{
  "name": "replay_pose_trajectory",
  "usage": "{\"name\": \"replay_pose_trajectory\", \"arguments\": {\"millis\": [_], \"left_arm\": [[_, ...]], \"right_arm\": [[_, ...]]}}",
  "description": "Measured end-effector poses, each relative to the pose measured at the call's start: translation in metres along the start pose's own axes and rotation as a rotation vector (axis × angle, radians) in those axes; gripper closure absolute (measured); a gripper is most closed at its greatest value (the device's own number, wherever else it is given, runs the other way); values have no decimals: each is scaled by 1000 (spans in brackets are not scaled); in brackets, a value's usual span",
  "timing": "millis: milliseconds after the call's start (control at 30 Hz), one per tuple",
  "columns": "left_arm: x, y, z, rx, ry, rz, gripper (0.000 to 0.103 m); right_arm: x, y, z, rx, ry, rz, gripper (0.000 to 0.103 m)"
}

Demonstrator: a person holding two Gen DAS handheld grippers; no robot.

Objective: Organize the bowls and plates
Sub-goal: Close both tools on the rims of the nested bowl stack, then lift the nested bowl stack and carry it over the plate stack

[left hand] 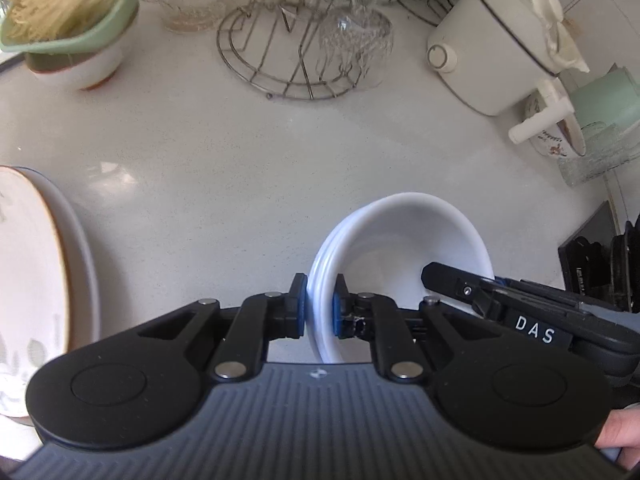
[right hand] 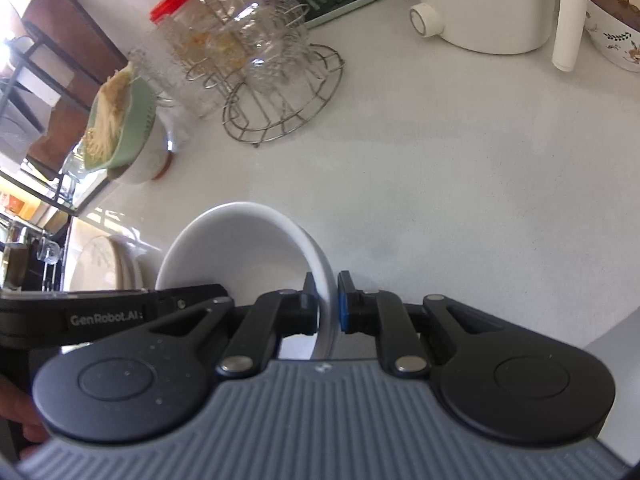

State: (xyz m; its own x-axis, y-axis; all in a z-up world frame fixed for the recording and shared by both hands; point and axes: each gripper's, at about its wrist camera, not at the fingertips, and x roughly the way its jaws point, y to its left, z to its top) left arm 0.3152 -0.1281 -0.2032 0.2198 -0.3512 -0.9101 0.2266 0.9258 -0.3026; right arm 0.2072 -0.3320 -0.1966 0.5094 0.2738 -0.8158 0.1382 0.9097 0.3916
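A stack of nested white bowls [left hand: 400, 248] is held above the white counter [left hand: 224, 152]. My left gripper [left hand: 320, 300] is shut on the stack's left rim, where several rims show. My right gripper [right hand: 327, 300] is shut on the stack's opposite rim [right hand: 320, 264]; its body reaches in from the right in the left wrist view [left hand: 520, 312]. The bowl's hollow [right hand: 240, 252] faces both cameras. Stacked plates [left hand: 36, 280] with a brown rim and leaf pattern lie at the left; they also show in the right wrist view [right hand: 108, 264].
A green dish of noodles [left hand: 72, 4] sits on stacked bowls at the back left. A wire rack with glasses [left hand: 308, 40] stands at the back centre. A white electric pot [left hand: 492, 40], a patterned bowl [left hand: 556, 136] and a red-lidded jar [right hand: 180, 12] stand further back.
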Motion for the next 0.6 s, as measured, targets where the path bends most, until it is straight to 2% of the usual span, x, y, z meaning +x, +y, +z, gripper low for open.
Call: {"name": "replay_pose_trajectory", "arguments": {"millis": [367, 600], "left_arm": [[-37, 16, 9, 63, -21, -11, 89], [-59, 38, 7, 46, -57, -28, 89]], "right_arm": [[-19, 33, -6, 28, -63, -9, 90], [-22, 56, -7, 23, -88, -8, 90]]}}
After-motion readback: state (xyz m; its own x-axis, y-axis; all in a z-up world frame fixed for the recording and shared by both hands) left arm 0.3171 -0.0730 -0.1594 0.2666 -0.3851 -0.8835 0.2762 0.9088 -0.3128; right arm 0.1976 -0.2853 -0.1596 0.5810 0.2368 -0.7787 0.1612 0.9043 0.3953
